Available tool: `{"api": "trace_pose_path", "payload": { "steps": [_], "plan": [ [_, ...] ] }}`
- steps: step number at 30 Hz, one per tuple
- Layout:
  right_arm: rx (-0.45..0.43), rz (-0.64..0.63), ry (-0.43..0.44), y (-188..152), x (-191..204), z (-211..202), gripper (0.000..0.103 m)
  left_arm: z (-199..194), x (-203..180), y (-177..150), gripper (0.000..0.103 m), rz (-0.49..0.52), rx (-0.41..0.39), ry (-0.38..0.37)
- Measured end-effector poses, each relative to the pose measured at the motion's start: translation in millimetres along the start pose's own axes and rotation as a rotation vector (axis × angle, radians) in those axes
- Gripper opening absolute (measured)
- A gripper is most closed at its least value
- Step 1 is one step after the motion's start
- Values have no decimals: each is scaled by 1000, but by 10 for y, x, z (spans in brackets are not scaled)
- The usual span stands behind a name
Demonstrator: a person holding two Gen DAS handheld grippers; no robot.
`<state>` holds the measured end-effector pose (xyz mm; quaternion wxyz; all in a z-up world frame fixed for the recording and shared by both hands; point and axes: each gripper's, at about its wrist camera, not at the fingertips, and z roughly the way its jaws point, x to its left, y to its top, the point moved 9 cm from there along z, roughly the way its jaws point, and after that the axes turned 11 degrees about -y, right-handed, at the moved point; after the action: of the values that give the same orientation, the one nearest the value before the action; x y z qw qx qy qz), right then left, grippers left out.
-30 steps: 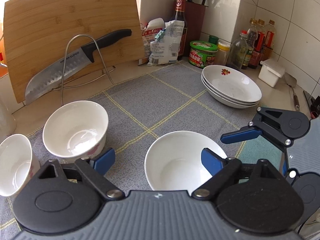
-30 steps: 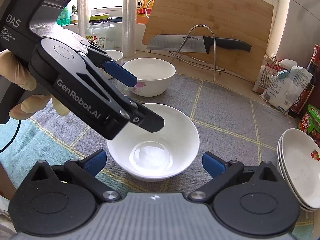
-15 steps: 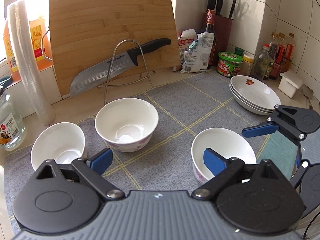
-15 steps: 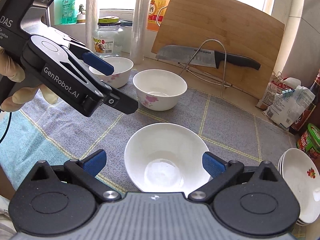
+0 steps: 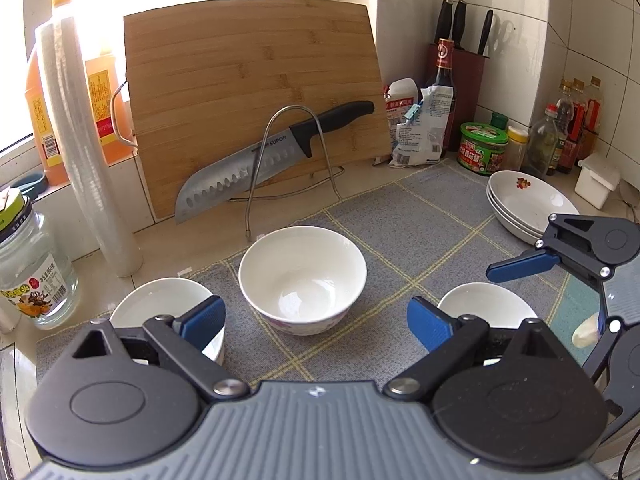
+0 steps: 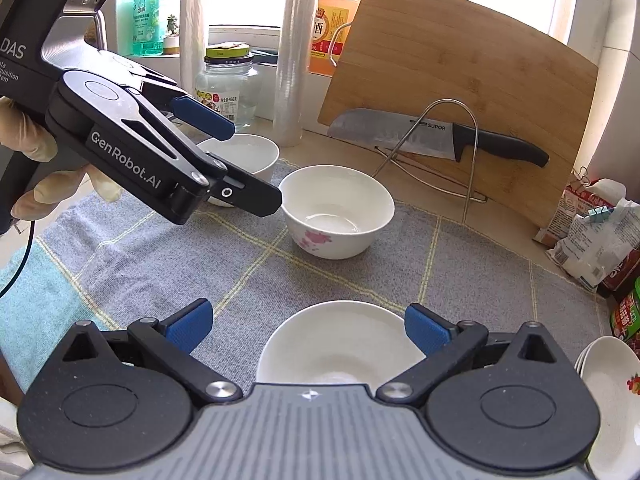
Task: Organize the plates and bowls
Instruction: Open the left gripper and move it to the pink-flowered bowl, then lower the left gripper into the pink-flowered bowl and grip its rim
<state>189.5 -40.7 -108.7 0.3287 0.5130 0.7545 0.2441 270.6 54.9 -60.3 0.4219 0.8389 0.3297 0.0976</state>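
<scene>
Both grippers (image 5: 316,318) (image 6: 306,326) spread above bowls (image 5: 303,279).

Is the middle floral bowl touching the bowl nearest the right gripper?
Apart. The right wrist view shows bare grey mat between the floral bowl and the near bowl.

Glossy white bowls (image 5: 302,284) sit on matt woven cloth (image 5: 404,216).

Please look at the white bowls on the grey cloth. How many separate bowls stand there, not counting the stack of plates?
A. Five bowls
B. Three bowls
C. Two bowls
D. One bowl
B. The left wrist view shows three bowls apart from each other on the grey cloth: the left bowl, the middle bowl with the pink flower pattern, and the right bowl; the stack of plates stands apart, further right.
</scene>
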Motion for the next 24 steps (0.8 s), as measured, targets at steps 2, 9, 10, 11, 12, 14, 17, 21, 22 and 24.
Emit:
{"api": "trace_pose_path", "payload": {
  "steps": [2,9,10,11,12,14,17,21,22,24],
  "plan": [
    [-2,-9,5,35,-13,34,103,37,33,41,97,6,2,6],
    [-18,-61,-17,173,-23,202,103,215,172,177,97,35,26,24],
    [-18,-66,-13,189,-19,228,103,247,197,197,97,37,32,28],
    [-19,-69,-10,201,-22,254,103,282,227,217,97,39,36,32],
    [-18,-71,-5,211,-28,289,103,313,253,239,97,41,37,30],
    [-13,-75,-2,232,-42,352,103,377,312,274,97,35,43,31],
    [-12,-85,3,275,-66,445,103,468,387,314,97,37,51,29],
    [0,-88,21,302,-88,557,103,595,484,350,97,37,67,27],
    [3,-91,19,310,-86,592,103,625,504,362,97,39,69,24],
    [7,-95,21,328,-86,648,103,682,539,380,97,41,74,19]
  ]
}}
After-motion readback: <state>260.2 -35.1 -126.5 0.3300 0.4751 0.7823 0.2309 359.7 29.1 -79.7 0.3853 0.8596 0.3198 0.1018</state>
